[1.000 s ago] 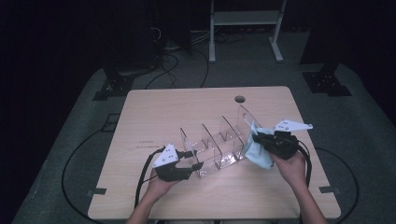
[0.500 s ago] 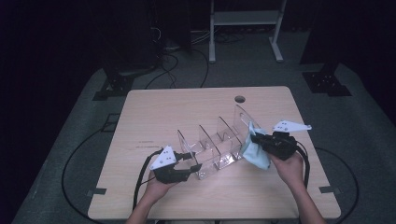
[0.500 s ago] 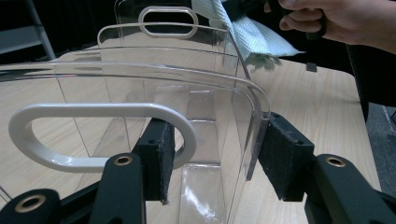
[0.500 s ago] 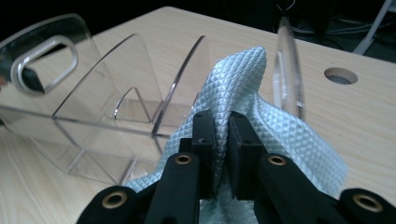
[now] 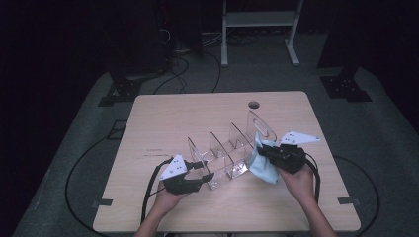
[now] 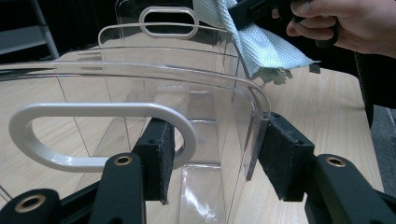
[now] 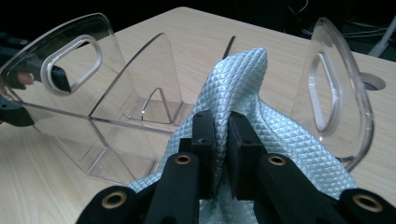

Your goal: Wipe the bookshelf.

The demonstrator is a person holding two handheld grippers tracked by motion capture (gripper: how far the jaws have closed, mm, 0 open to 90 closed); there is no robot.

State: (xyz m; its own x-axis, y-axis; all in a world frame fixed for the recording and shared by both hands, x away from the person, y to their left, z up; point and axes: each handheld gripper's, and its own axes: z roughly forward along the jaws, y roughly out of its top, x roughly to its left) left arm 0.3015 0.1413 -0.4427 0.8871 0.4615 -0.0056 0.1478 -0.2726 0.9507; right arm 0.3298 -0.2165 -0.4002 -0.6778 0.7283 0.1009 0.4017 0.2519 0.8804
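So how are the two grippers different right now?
The left gripper has its jaws spread around the clear rack's end panel; the right gripper has its jaws pinched on a blue cloth. The left sits at the rack's near end, the right at the far end. Both are hand-held.

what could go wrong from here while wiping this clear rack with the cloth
1. The left gripper holds only the end panel of the clear acrylic rack; a firm wipe at the far end might twist or slide the rack on the table.
2. The right gripper pinches just a fold of the light blue cloth, so the cloth may pull out when dragged over a divider edge.
3. The loose cloth could snag on the handle cutout of the far panel.
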